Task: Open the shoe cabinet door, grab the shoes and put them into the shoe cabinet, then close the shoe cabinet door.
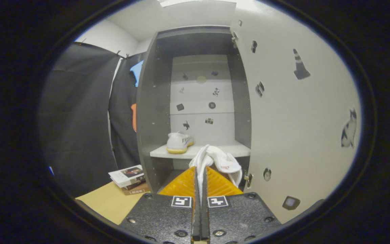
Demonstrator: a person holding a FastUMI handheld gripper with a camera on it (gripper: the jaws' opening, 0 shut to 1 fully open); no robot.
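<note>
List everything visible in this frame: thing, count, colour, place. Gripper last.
shoe cabinet: one, grey, dead ahead, open
door: one, white with stickers, swung open beside the held shoe
shelf: one, white, inside the cabinet
shoe on shelf: one, white with yellow sole, ahead of the fingers
held shoe: one, white, pinched between the fingers, in front of the shelf
books: small stack, on the tan surface beside the cabinet
gripper: one, shut on the held shoe

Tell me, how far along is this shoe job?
About halfway. The cabinet door is open, and one shoe already sits on the shelf. The hand-held gripper is shut on the second shoe, just short of the shelf. Left: set it down, then close the door.
</note>
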